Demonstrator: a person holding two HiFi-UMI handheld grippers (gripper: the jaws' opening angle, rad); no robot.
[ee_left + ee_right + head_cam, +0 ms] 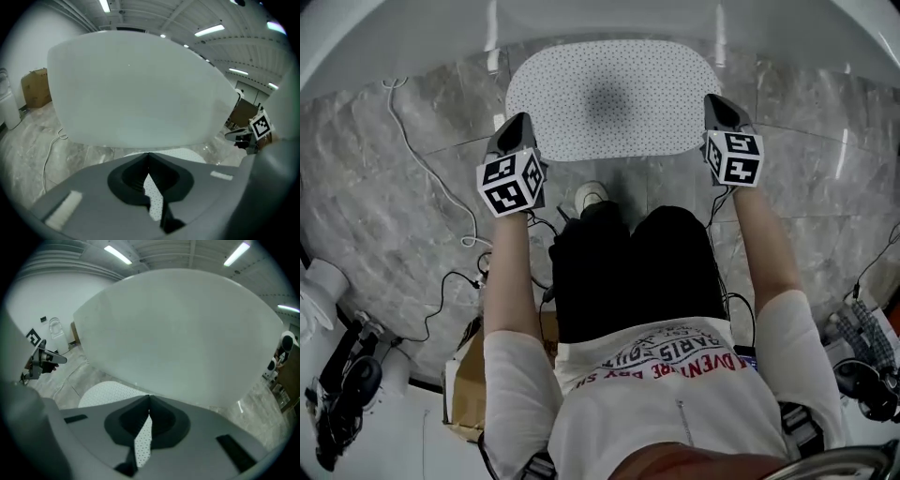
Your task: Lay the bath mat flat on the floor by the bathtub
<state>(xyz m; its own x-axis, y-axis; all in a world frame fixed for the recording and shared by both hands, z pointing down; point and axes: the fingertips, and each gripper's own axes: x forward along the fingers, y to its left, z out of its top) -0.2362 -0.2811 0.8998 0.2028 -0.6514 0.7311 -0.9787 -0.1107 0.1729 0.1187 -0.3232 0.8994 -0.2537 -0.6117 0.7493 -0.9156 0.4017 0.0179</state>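
Box (469,375) of brown cardboard sits on the floor (384,206) at your left hip, and a white cord (392,84) runs across the grey marble further out on that side. One pale shoe (591,197) shows just ahead of your dark trousers, close to the near edge of the mat (609,98).

You hold both arms straight out in front, one on either side of your legs. Your left hand-held gripper (521,118) points forward at the mat's near left corner, with its marker cube (511,183) facing up. Your right hand-held gripper (713,97) reaches the mat's right end, a little further forward than the left, with its own cube (733,157) behind it.

In the left gripper view the jaws of that hand-held gripper (149,154) are together at the tips, with nothing caught between them; the dotted mat (153,194) shows only through the gap lower down, lying beyond. The right gripper view shows the same: that hand-held gripper (149,397) has its jaws closed tip to tip and empty, with the mat (105,394) spread on the floor ahead and to its left. Each view also catches the other tool off to one side.

That mat is a white, speckled oval, lying flat on the marble with no fold visible. Its long side runs along the tub (600,19), and its far edge is just beside the tub's base. Beyond it the tub's smooth white wall (140,89) fills most of both gripper views (187,333).
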